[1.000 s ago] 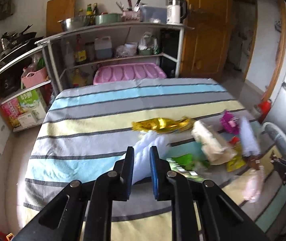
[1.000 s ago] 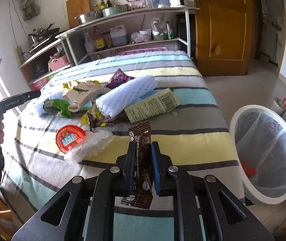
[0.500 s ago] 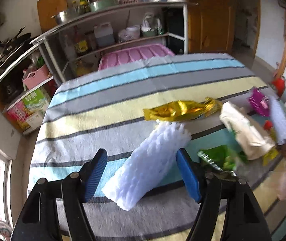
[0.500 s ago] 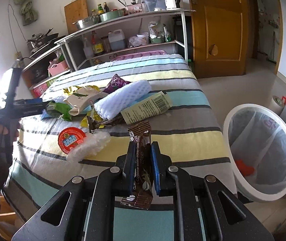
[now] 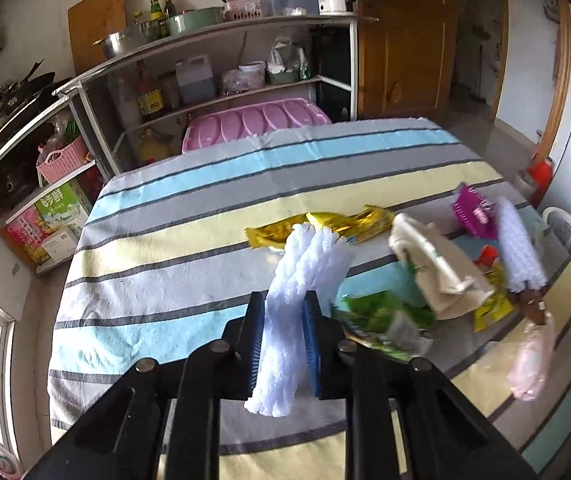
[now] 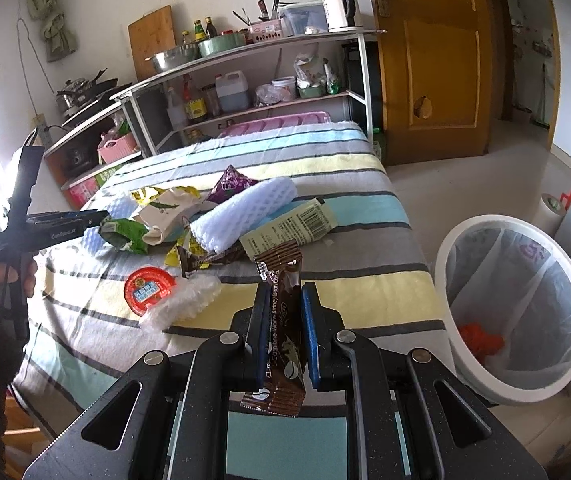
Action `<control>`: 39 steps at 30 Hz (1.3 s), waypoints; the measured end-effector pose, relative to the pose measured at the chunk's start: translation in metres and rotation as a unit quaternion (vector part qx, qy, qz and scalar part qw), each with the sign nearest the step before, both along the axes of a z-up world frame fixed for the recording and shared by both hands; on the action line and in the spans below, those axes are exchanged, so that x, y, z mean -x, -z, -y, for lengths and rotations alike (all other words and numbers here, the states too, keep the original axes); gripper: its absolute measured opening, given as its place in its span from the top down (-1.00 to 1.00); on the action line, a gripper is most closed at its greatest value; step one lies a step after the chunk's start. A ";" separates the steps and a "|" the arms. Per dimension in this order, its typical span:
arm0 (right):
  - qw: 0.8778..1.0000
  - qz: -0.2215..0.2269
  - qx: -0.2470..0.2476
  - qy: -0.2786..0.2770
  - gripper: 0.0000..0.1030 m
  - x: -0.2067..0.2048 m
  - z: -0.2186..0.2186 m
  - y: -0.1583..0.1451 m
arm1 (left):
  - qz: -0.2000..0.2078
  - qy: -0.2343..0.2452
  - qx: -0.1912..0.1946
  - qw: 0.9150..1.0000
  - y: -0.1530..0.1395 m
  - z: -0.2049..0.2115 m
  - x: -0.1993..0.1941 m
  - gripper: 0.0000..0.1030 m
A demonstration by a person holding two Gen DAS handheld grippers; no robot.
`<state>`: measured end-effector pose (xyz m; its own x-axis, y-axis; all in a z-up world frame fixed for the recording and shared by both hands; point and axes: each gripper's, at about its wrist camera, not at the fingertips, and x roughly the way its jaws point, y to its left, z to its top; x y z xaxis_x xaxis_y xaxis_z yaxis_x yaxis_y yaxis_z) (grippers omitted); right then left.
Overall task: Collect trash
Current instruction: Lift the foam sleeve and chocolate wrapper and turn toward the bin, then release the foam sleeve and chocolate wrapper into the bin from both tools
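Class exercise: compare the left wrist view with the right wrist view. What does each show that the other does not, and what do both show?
Only the left wrist view shows the left gripper with its jaws shut on a white foam net sleeve, and the gold foil wrapper.

Only the right wrist view shows the right gripper shut on a brown coffee sachet, the white bin, and the red-lidded cup.

Both show the striped cloth, the green wrapper and the shelves.
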<state>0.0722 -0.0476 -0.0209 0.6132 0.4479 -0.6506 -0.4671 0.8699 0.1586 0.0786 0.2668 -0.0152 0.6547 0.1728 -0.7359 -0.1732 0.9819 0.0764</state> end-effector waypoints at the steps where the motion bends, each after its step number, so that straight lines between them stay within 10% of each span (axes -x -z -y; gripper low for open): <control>1: 1.000 0.002 -0.003 0.000 0.70 0.001 0.002 -0.001 | 0.004 0.000 0.006 1.000 -0.003 0.002 0.002 0.62; 17: 0.998 0.039 -0.035 0.029 0.70 0.009 0.047 -0.035 | 0.103 0.109 0.021 0.988 -0.089 0.097 0.021 0.62; 39: 0.988 0.041 -0.011 0.147 0.70 -0.012 0.163 -0.036 | 0.067 0.259 0.057 0.962 -0.058 0.287 -0.032 0.61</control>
<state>0.0840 -0.2108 0.0149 0.7694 0.2551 -0.5856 -0.2058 0.9669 0.1509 0.1108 -0.0204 0.0427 0.7209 -0.2793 -0.6343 0.3410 0.9397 -0.0261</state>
